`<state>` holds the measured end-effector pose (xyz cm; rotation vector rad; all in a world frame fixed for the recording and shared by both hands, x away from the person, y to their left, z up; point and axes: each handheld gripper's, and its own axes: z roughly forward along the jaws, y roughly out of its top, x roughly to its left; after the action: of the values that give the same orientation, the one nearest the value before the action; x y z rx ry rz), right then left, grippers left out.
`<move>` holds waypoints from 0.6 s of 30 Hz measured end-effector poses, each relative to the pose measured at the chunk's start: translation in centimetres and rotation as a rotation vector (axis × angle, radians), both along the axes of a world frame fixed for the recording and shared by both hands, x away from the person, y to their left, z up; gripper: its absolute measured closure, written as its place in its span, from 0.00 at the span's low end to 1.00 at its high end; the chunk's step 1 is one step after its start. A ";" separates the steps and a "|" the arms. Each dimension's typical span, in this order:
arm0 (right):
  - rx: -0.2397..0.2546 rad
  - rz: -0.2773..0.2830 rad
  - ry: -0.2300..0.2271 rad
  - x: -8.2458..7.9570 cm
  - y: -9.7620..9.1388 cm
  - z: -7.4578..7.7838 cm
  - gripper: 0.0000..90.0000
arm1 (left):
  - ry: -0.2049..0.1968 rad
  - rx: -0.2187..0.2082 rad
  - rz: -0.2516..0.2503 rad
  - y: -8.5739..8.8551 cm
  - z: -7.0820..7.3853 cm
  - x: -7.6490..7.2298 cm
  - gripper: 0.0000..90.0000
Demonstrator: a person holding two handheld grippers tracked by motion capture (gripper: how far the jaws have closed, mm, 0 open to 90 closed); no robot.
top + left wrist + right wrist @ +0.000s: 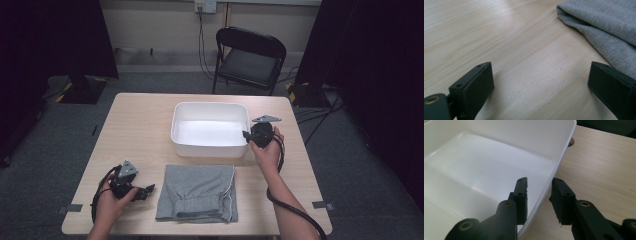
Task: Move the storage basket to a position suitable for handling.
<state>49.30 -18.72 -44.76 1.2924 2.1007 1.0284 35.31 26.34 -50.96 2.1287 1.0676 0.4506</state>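
A white plastic tub [210,105] stands at the middle of the wooden table, with nothing in it. Nearer me lies a folded grey garment [197,192]. My right gripper [246,135] is at the tub's right wall. In the right gripper view its jaws [540,180] straddle the tub's rim [564,147], one inside and one outside, with a little gap still showing. My left gripper [148,191] rests low over the table, just left of the garment. In the left gripper view it [540,67] stands wide open over bare wood, with the grey garment [604,22] at the right.
A black folding chair [250,57] stands beyond the far edge of the table [140,125]. Cables run across the floor at the right. Tape marks sit near the table's front corners. A person's forearms come in from the bottom edge.
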 end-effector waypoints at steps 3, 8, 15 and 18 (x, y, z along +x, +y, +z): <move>-0.003 0.008 0.003 0.1 0.0 0.0 0.76 | 0.000 0.000 0.000 0.0 0.0 0.0 0.07; -0.001 0.005 0.003 0.1 0.1 0.0 0.76 | 0.000 0.000 0.000 0.0 0.0 0.0 0.07; 0.010 0.011 0.006 0.1 0.0 0.0 0.75 | 0.000 0.000 0.000 0.0 0.0 0.0 0.07; 0.028 0.010 0.018 0.1 -0.1 0.0 0.70 | 0.000 0.000 0.000 0.0 0.0 0.0 0.07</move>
<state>49.38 -18.82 -44.79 1.3106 2.1154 1.0578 35.31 26.34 -50.96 2.1288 1.0676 0.4507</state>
